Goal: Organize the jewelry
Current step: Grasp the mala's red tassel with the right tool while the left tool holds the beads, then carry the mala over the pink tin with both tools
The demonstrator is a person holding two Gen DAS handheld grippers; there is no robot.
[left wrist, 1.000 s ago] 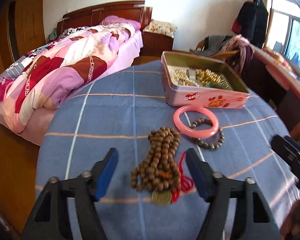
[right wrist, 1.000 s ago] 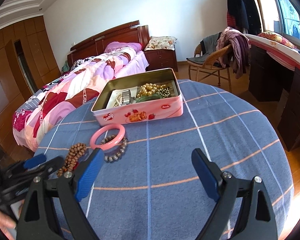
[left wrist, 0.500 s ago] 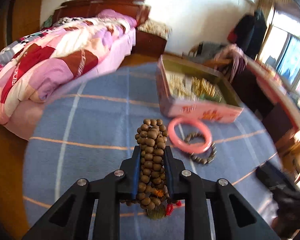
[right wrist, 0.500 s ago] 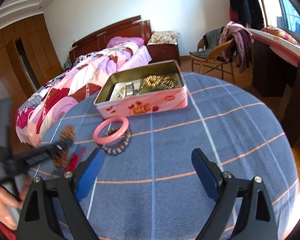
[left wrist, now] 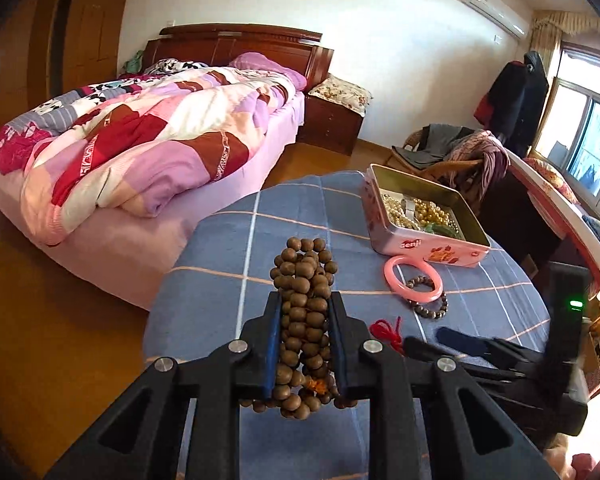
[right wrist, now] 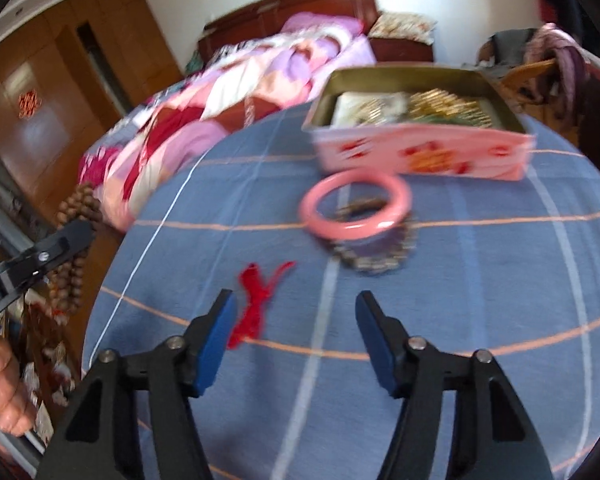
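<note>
Nearest us, our left gripper (left wrist: 303,340) clamps the bundled wooden bead strand (left wrist: 303,280) lifted off the blue cloth table (left wrist: 228,248), ready to carry. Our right gripper (right wrist: 294,330), jaws just narrowing with nothing between them, nears its red tassel (right wrist: 256,296). Farther off lie the pink bangle (right wrist: 354,204) and, behind it, the open jewelry tin (right wrist: 420,152), likely where the beads belong.

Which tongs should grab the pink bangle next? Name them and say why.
Right. The right tongs are free, jaws apart and just narrowing, aimed toward the pink bangle. The left tongs are clamped on the wooden bead strand.
</note>
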